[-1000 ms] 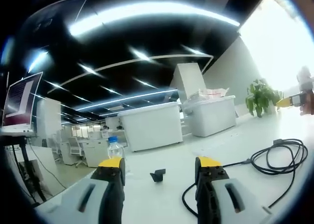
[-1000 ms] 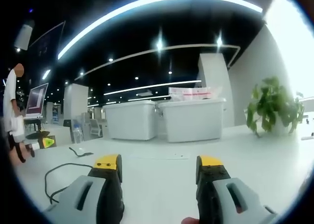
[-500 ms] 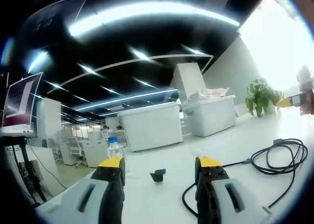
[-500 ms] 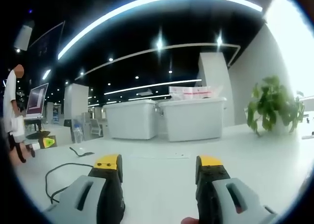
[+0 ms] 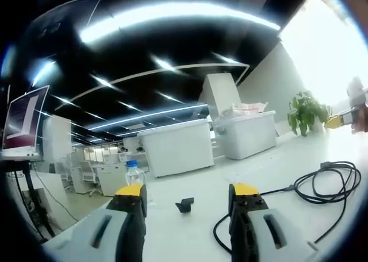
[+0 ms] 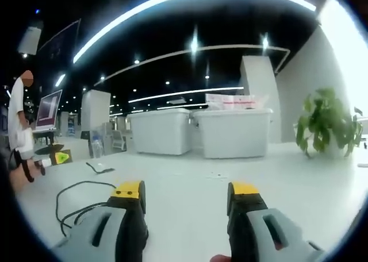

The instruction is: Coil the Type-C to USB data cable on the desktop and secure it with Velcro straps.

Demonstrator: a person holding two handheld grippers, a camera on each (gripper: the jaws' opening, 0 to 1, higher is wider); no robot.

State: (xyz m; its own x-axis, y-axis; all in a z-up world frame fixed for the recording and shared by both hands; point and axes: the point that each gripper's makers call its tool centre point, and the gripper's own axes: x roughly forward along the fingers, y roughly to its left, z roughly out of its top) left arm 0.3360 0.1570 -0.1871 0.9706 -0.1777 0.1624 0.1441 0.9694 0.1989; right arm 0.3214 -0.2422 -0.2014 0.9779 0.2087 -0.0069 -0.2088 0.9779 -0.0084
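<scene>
A black data cable (image 5: 322, 187) lies in loose loops on the white desktop (image 5: 190, 227), right of my left gripper (image 5: 187, 193); one end curls in by its right jaw. A small black Velcro strap (image 5: 184, 204) sits on the desk just ahead, between the open jaws. In the right gripper view the same cable (image 6: 75, 201) trails at the left, and the strap (image 6: 98, 168) lies farther back. My right gripper (image 6: 185, 192) is open over bare desk, holding nothing. The left gripper (image 6: 54, 158) shows at the far left there, and the right gripper (image 5: 345, 119) at the far right of the left gripper view.
A clear water bottle (image 5: 134, 173) stands at the desk's far left edge. White storage bins (image 6: 230, 133) sit behind the desk. A potted plant (image 6: 328, 124) stands at the right. A monitor (image 5: 23, 115) and a person (image 6: 20, 121) are at the left.
The right gripper view has tipped down a little, so more desk and cable show. The left gripper view is unchanged.
</scene>
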